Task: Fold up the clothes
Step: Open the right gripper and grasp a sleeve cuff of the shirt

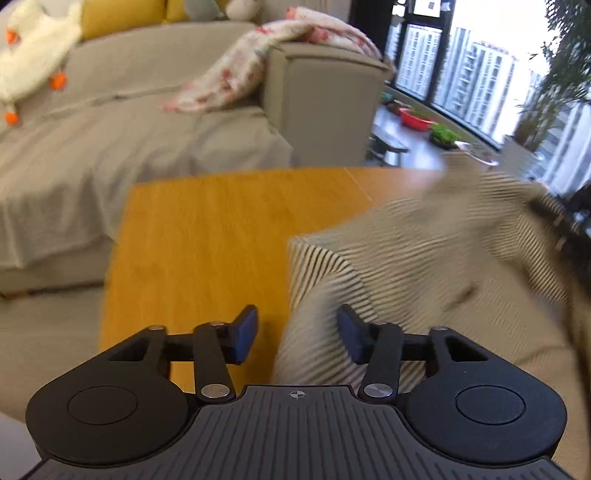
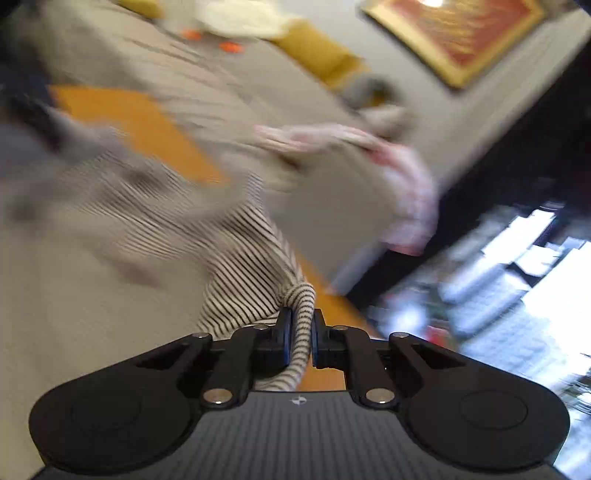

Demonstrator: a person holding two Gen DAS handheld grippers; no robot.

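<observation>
A beige garment with thin dark stripes point(image 1: 424, 258) lies bunched on the right half of an orange wooden table point(image 1: 207, 240). My left gripper point(image 1: 298, 334) hangs over its near left edge. The jaws stand apart. The cloth's edge reaches between the blue pads and touches the right one, while the left pad point(image 1: 246, 332) is over bare wood. In the blurred right wrist view, my right gripper point(image 2: 301, 332) is shut on a rolled fold of the striped garment point(image 2: 240, 266), lifted above the table point(image 2: 122, 110).
Beyond the table stands a grey sofa point(image 1: 129, 147) with a floral blanket point(image 1: 251, 66), a white plush toy point(image 1: 33, 55) and yellow cushions point(image 1: 118, 14). At the right, a red basin point(image 1: 415, 120) and plants sit by big windows. A framed picture point(image 2: 454, 33) hangs on the wall.
</observation>
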